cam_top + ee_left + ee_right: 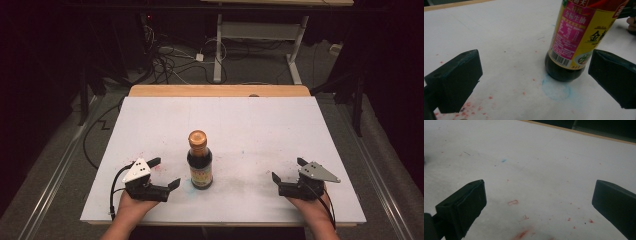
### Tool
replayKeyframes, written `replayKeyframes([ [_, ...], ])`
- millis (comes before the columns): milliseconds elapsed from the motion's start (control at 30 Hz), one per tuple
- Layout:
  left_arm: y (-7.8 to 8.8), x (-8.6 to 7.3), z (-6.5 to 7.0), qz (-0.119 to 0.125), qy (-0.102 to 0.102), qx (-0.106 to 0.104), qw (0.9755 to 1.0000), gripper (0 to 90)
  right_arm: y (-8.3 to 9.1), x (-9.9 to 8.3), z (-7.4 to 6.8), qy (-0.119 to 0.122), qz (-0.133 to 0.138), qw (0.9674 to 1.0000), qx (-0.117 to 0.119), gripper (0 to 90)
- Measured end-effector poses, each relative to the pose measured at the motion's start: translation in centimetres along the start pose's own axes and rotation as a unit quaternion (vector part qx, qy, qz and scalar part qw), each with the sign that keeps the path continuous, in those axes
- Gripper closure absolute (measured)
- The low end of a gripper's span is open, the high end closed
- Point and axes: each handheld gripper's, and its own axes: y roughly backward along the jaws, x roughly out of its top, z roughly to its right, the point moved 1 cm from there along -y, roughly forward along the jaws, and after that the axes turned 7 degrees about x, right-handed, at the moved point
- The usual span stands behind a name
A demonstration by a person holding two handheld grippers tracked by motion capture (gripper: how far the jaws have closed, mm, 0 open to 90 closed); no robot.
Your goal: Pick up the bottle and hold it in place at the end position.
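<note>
White board covers most of the desk (150, 120), its wooden edge showing at the far side, with dark floor and a tangle of cables (170, 60) beyond. Near the middle of the front half stands a soy sauce bottle (200, 160), upright, dark liquid inside, a copper-coloured cap on top and a yellow and pink label wrapped around its body. In the left gripper view the bottle (574, 42) stands just past a faint blue ring (556, 89) drawn on the white surface, with red specks scattered nearby.

Just to the bottle's left, the left gripper (165, 172) lies low over the desk, held from behind by the left hand (134, 204), whose forearm comes in from the front edge. Its jaws stand wide apart with nothing between them, angled toward the bottle but not touching it.

Well apart on the other side, the right gripper (287, 170) rests in the right hand (312, 200) close to the desk's front right corner, pointing inward and slightly away. Its jaws are likewise spread wide and empty; the right gripper view looks over bare white board with a red smear (521, 234) near its lower edge.
</note>
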Motion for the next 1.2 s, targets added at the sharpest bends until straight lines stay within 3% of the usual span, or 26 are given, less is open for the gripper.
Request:
replayKeyframes([
  [533, -1.1, -1.1, 2.0, -0.029, -0.005, -0.024, 0.9993, 0.0, 0.1, -0.2, -0.1, 0.002, -0.003, 1.0000, 0.004, 0.5],
  [1200, -2.5, -1.6, 3.6, -0.036, -0.007, -0.049, 0.9981, 1.5, 0.4, -0.3, 0.0, 0.001, -0.006, 1.0000, 0.003, 0.5],
])
